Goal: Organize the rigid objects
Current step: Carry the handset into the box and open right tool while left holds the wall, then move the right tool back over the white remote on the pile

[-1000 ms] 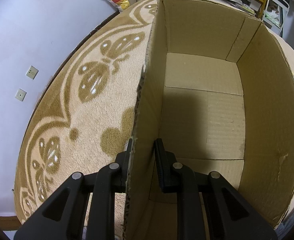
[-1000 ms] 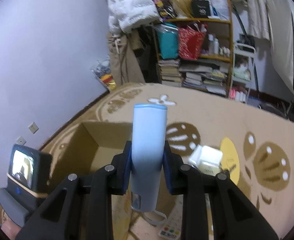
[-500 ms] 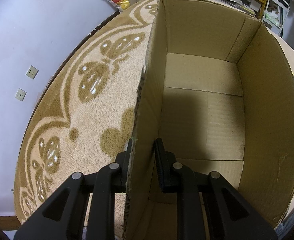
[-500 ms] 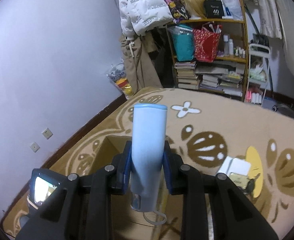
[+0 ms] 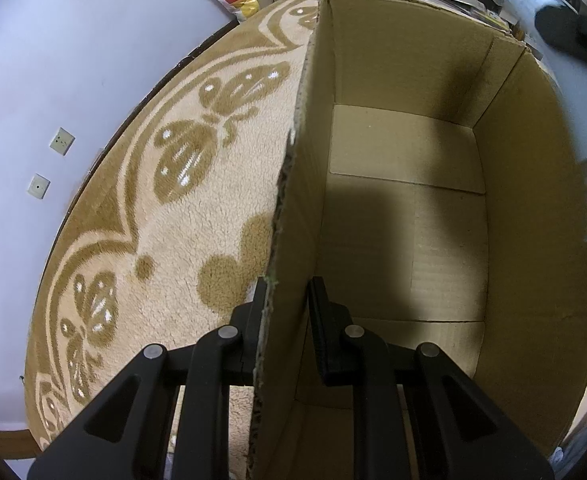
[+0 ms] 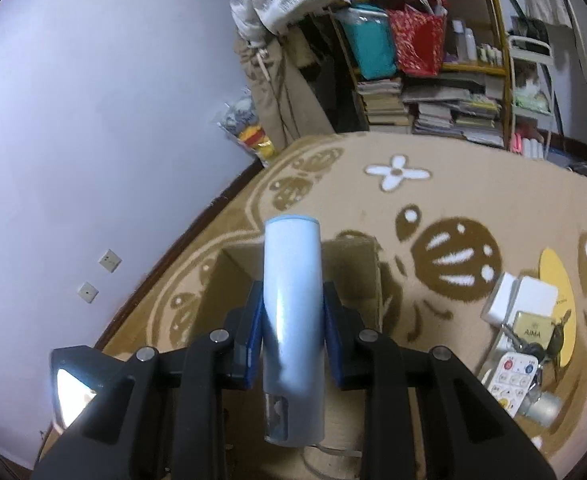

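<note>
My left gripper (image 5: 287, 312) has its jaws pinching the near wall of the cardboard box (image 5: 533, 240), one jaw inside, one outside. The box stands open on the patterned carpet (image 5: 153, 200). My right gripper (image 6: 292, 312) has its jaws clamped on a pale blue bottle (image 6: 291, 320), held above the box. Small items (image 6: 521, 332) lie on the carpet to the right.

— What do you count on the carpet?
— You have one open brown cardboard box (image 5: 413, 208), one pale blue cylindrical bottle (image 6: 291, 312), two white square boxes (image 6: 519, 300) and one white remote control (image 6: 511, 378).
— And on the wall?
— You see two white sockets (image 6: 109, 261).
</note>
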Tool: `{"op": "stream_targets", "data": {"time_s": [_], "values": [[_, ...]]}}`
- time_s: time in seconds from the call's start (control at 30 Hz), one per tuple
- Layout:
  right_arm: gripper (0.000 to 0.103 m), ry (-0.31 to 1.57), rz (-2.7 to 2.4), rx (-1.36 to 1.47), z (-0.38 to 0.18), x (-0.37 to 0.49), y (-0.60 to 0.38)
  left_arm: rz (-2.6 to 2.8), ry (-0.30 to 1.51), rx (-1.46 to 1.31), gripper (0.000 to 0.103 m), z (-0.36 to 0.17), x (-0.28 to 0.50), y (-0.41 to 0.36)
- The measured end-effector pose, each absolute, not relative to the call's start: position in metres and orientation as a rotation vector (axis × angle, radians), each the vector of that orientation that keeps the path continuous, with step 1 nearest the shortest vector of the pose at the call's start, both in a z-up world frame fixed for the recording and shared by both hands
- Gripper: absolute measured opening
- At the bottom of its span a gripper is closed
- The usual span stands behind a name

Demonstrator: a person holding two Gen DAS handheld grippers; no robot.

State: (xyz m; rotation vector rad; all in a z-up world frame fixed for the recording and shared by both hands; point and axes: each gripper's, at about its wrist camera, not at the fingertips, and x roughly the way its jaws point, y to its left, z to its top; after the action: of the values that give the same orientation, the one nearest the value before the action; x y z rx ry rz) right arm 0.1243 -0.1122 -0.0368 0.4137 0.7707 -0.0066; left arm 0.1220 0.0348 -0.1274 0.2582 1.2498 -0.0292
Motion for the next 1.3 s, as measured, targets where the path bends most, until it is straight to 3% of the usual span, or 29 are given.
{"op": "stream_targets", "data": {"time_s": [0.27, 0.33, 0.43, 0.53, 1.3], "values": [[0.032, 0.728, -0.034, 0.364, -0.023, 0.116, -0.119, -0.026, 1.256, 0.264, 0.018, -0.129, 0.122, 0.035], [0.056, 0.730, -0.049, 0.356, -0.020, 0.113, -0.123, -0.028, 1.257, 0.257, 0.018, -0.129, 0.122, 0.036], [0.082, 0.731, -0.090, 0.354, -0.019, 0.105, -0.134, -0.027, 1.256, 0.259, 0.018, -0.128, 0.122, 0.037], [0.092, 0.735, -0.112, 0.367, -0.022, 0.098, -0.145, -0.026, 1.255, 0.261, 0.018, -0.129, 0.122, 0.037], [0.094, 0.917, -0.338, 0.416, -0.098, 0.031, -0.196, -0.026, 1.254, 0.264, 0.018, -0.130, 0.121, 0.037]]}}
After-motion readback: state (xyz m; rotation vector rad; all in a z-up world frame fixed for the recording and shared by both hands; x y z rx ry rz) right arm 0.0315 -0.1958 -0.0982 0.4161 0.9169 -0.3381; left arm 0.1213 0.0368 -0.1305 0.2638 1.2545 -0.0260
